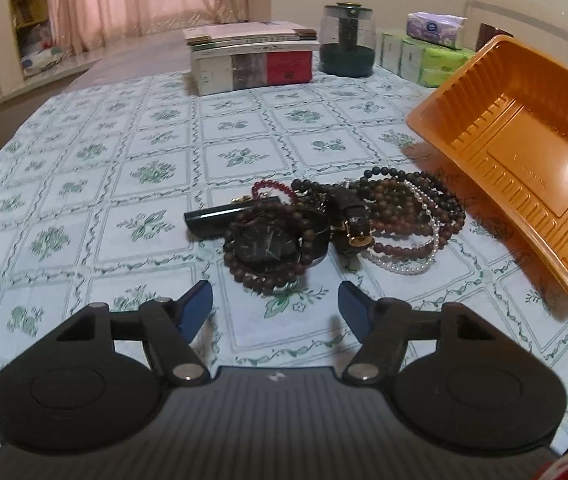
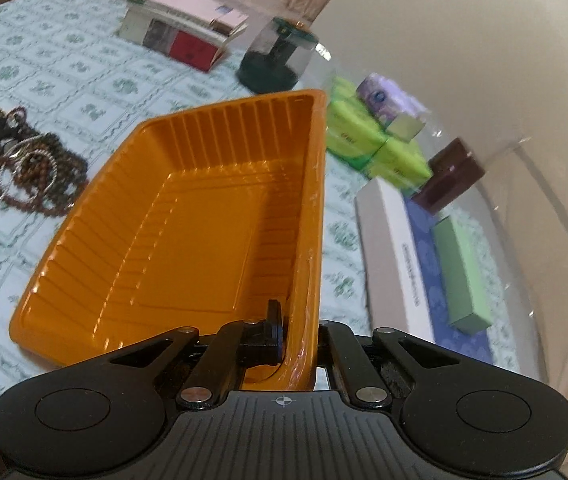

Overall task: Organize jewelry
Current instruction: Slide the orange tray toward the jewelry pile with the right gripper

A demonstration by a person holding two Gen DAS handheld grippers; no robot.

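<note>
A pile of jewelry lies on the tablecloth: a black watch [image 1: 268, 246], brown bead bracelets [image 1: 404, 208], a white pearl strand [image 1: 416, 264], a red bead bracelet [image 1: 270, 188] and a black tube [image 1: 228, 216]. The pile also shows in the right wrist view [image 2: 24, 160]. My left gripper [image 1: 276, 304] is open and empty just short of the watch. My right gripper [image 2: 298, 332] is shut on the near wall of an empty orange plastic tray [image 2: 188, 220], which it holds tilted, right of the pile [image 1: 524, 152].
A stack of books [image 1: 252, 60] and a dark glass jar [image 1: 348, 40] stand at the table's far side. Green tissue packs [image 2: 368, 136], a brown box [image 2: 448, 176], a white flat box [image 2: 396, 252] and a green box [image 2: 464, 276] lie right of the tray.
</note>
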